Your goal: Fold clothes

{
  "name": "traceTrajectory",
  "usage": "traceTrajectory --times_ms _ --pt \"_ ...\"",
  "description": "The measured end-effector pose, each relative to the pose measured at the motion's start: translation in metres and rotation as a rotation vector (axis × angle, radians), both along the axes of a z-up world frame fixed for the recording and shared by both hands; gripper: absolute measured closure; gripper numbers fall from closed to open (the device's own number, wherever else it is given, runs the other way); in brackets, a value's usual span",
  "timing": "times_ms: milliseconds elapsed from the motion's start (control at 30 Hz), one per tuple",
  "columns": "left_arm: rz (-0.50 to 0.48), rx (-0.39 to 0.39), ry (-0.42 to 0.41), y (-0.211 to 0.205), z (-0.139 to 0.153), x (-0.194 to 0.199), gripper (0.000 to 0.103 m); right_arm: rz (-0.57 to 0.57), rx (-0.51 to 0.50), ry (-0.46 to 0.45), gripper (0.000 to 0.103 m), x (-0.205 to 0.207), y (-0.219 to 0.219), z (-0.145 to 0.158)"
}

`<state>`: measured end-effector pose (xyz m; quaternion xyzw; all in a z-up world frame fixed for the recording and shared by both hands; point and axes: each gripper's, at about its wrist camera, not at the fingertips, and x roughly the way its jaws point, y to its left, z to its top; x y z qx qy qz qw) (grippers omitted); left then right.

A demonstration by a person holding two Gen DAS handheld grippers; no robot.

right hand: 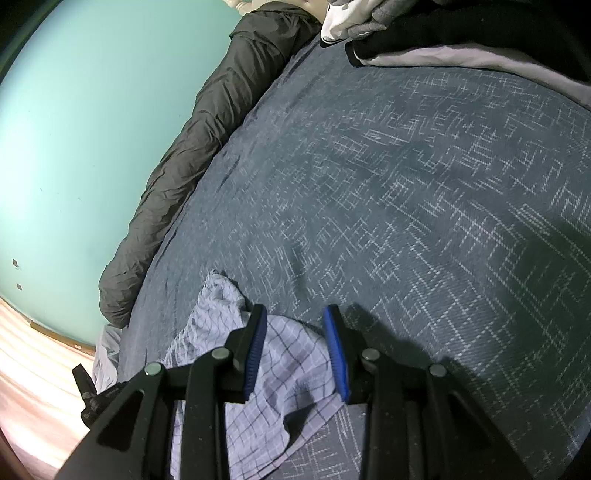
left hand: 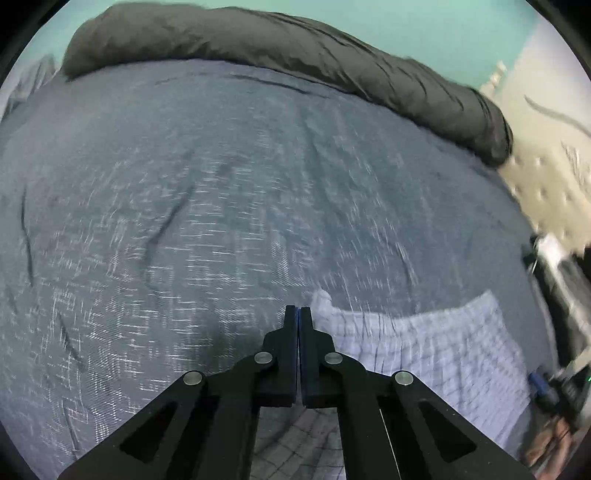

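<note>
A blue-grey patterned bed fills both views, with a dark rolled duvet along its far edge by the teal wall and a heap of other clothes at the far right corner. The checked garment lies rumpled at the near edge of the bed. The right claw hangs over it with its pads apart, holding nothing. The left claw is pressed together just beside the cloth's raised corner; I cannot tell whether fabric is pinched. To fold well, each claw should probably take an opposite corner, pull the cloth taut and flat, then bring edge to edge.
</note>
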<state>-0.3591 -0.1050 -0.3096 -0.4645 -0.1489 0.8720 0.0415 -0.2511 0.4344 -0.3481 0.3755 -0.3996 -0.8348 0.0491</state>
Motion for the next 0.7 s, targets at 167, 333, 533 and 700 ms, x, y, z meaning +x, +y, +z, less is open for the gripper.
traceTrajectory --times_ms 167,333,533,700 --pt "-0.040 0.002 -0.038 0.013 -0.007 0.006 0.103 0.002 -0.005 -0.001 0.071 -0.001 -0.002 -0.002" --pt "-0.072 -0.024 -0.066 0.028 -0.015 0.019 0.100 0.000 -0.010 -0.002 0.071 -0.001 -0.002 -0.002" --pt "-0.121 -0.132 -0.074 0.060 -0.023 0.021 0.098 -0.002 -0.017 0.000 0.071 0.001 -0.001 -0.002" --pt "-0.156 -0.188 -0.080 0.082 -0.029 0.021 0.098 -0.004 -0.030 -0.006 0.071 0.000 -0.002 -0.004"
